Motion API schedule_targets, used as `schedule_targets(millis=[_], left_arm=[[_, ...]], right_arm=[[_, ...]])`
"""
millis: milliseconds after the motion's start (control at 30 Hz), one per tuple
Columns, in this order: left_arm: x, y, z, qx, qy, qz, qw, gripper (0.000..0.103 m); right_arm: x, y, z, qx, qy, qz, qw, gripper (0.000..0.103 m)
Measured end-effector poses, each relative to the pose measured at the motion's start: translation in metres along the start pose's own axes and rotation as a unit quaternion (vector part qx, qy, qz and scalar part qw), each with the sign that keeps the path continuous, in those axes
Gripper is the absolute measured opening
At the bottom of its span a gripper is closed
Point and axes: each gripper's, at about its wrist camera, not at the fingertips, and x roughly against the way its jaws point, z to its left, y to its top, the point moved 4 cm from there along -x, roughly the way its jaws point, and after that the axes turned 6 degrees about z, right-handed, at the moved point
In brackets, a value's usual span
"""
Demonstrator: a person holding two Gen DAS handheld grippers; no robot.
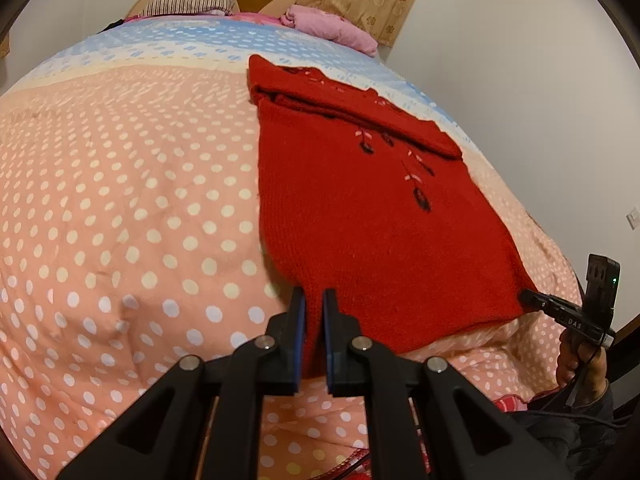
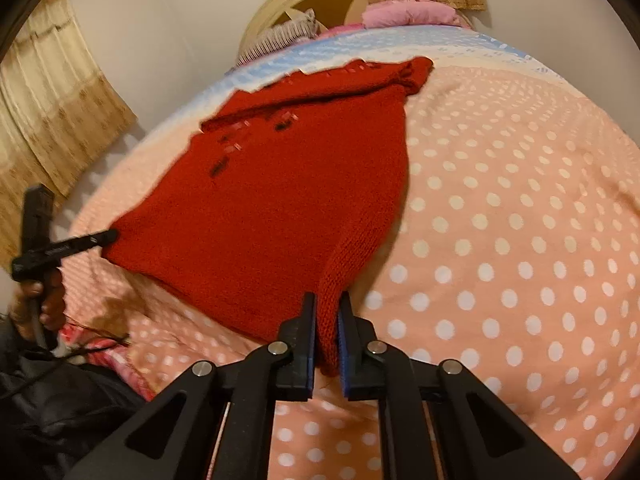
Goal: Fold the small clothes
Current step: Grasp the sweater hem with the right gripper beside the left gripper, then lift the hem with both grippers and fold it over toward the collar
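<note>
While the red sweater [image 1: 360, 216] lies spread on the dotted bedspread [image 1: 120, 200] ahead, the left claw [image 1: 314, 300] pinches its near hem corner, nearly closed; the right claw [image 2: 327, 304] likewise clamps the opposite corner.

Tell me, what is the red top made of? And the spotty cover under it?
The red top looks like knitted wool or acrylic yarn: small stitch loops show along the edge pinched in the right gripper, and the surface is matte and thick. The spotty cover looks like thin woven cloth, maybe cotton: smooth, printed with white dots, with soft creases. The exact fibres can't be told from here.
</note>
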Motion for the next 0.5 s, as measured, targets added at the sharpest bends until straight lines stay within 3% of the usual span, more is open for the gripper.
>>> schedule_targets(millis=[267,500], left_arm=[[0.009,0.01,0.001,0.008,-0.023,-0.017,0.9996,0.008],[0.013,0.031,0.005,0.019,-0.036,-0.03,0.9987,0.008]], right_arm=[[0.023,0.013,-0.015,-0.061,0.061,-0.056,0.995,0.008],[0.039,0.035,-0.005,-0.054,0.067,-0.083,0.993,0.008]])
